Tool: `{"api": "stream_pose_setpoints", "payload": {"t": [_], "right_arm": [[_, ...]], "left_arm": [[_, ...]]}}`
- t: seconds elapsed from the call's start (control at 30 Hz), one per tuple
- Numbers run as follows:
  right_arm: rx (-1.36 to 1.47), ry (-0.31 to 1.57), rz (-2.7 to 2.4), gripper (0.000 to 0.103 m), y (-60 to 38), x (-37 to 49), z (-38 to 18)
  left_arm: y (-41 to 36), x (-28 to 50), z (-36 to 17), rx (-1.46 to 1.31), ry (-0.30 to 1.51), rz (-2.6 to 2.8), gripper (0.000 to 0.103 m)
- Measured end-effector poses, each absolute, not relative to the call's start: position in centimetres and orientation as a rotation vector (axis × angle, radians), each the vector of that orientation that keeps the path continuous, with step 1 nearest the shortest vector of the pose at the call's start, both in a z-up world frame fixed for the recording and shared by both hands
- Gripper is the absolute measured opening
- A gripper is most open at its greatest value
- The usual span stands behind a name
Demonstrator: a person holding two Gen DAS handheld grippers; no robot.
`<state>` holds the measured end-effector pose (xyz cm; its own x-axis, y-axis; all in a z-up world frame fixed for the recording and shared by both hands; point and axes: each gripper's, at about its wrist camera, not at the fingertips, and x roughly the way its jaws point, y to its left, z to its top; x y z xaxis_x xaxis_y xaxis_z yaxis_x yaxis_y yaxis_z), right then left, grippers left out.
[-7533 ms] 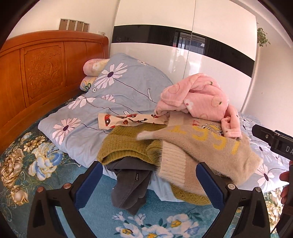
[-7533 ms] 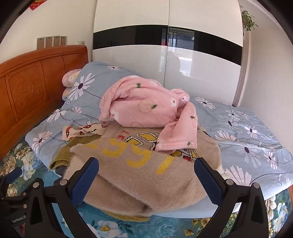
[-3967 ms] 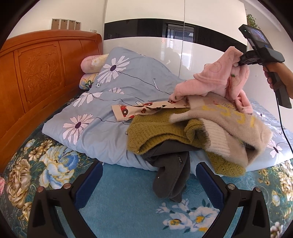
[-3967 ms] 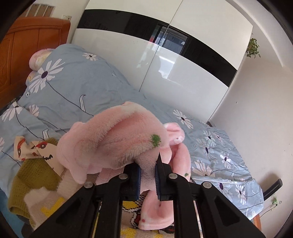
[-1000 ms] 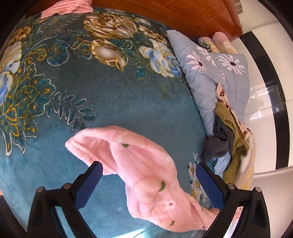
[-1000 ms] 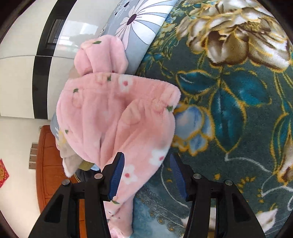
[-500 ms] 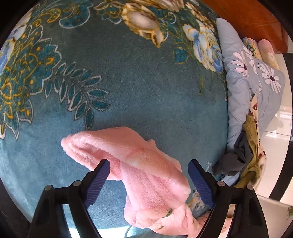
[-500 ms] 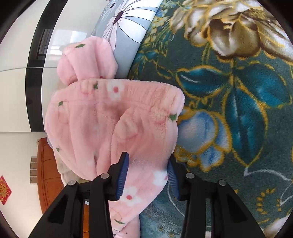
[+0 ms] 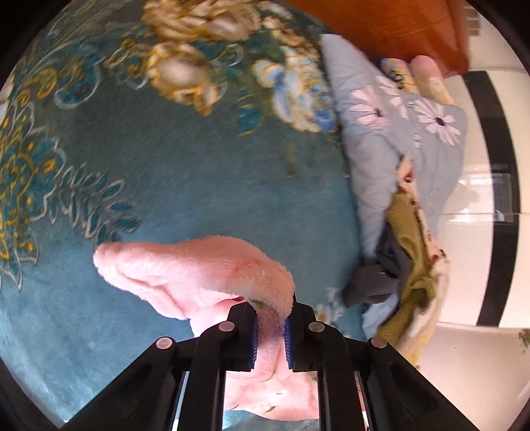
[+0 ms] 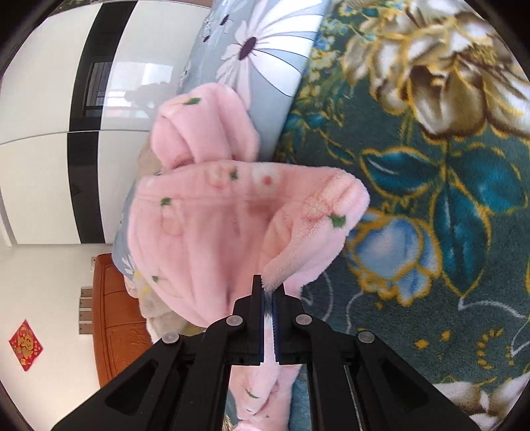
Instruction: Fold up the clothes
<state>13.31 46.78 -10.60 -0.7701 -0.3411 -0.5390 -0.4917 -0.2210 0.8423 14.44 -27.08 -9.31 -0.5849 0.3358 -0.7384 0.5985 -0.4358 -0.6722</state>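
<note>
Both tools have hold of the same pink fleece garment [image 9: 198,265], which is off the bed and spread out low over the teal floral carpet [image 9: 165,172]. The left hand-held gripper [image 9: 271,326] has its blue-padded jaws drawn in around a thick fold of the fleece, with a narrow gap between them filled by the fabric; one tapered end of the garment reaches away to the left above the carpet. The right hand-held gripper [image 10: 268,318] is pinched nearly closed on a thin edge of the pink fleece garment [image 10: 205,225], whose small green and red print shows on the cloth bunched ahead of it, with a rolled part lying against the side of the blue daisy-print duvet [image 10: 258,56]. In the left wrist view the blue daisy-print duvet [image 9: 381,139] hangs over the side of the bed, and on it lies a pile of other clothes: an olive knit sweater [image 9: 410,252], a dark grey garment [image 9: 374,281] drooping toward the carpet, and a cream printed piece along the edge. The wooden headboard [image 9: 391,23] sits at the far end, and that view is slightly blurred.
</note>
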Motion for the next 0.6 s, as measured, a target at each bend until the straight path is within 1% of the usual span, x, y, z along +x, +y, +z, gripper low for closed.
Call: {"api": "stream_pose_setpoints", "payload": {"t": [0.03, 0.13, 0.2, 0.23, 0.27, 0.3, 0.37, 0.4, 0.5, 0.6], "right_arm": [[-0.995, 1.886, 2.192, 0.003, 47.2, 13.0, -9.2], [-0.901, 1.851, 2.356, 0.003, 48.4, 13.1, -3.9], [-0.804, 1.841, 2.48, 0.003, 49.4, 17.6, -1.8], [-0.759, 1.822, 2.538, 0.003, 49.6, 18.4, -0.4], [-0.719, 1.8, 2.592, 0.003, 49.7, 19.8, 0.7], [-0.681, 1.779, 2.636, 0.003, 49.8, 21.3, 1.6], [-0.648, 1.74, 2.672, 0.003, 50.2, 24.7, 1.3], [-0.672, 1.705, 2.664, 0.003, 50.3, 26.3, 0.2], [-0.866, 1.657, 2.5, 0.003, 50.7, 30.1, -6.7], [-0.993, 1.756, 2.21, 0.003, 51.3, 33.9, -14.7]], "left_arm": [[-27.0, 14.2, -8.4, 1.312, 1.548, -2.184, 0.013], [-26.2, 14.8, -3.4, 1.233, 1.471, -2.466, 0.013], [-25.7, 15.2, 0.0, 1.169, 1.405, -2.652, 0.013], [-25.4, 15.5, 1.6, 1.135, 1.365, -2.739, 0.014], [-25.2, 16.4, 1.5, 1.141, 1.281, -2.765, 0.016], [-25.2, 17.5, 0.6, 1.157, 1.224, -2.765, 0.017], [-25.7, 19.4, -3.5, 1.245, 1.186, -2.678, 0.017], [-26.1, 20.4, -6.7, 1.314, 1.225, -2.571, 0.017], [-27.3, 23.5, -16.2, 1.488, 1.322, -2.246, 0.015], [-27.3, 26.6, -20.7, 1.497, 1.374, -2.121, 0.015]]}}
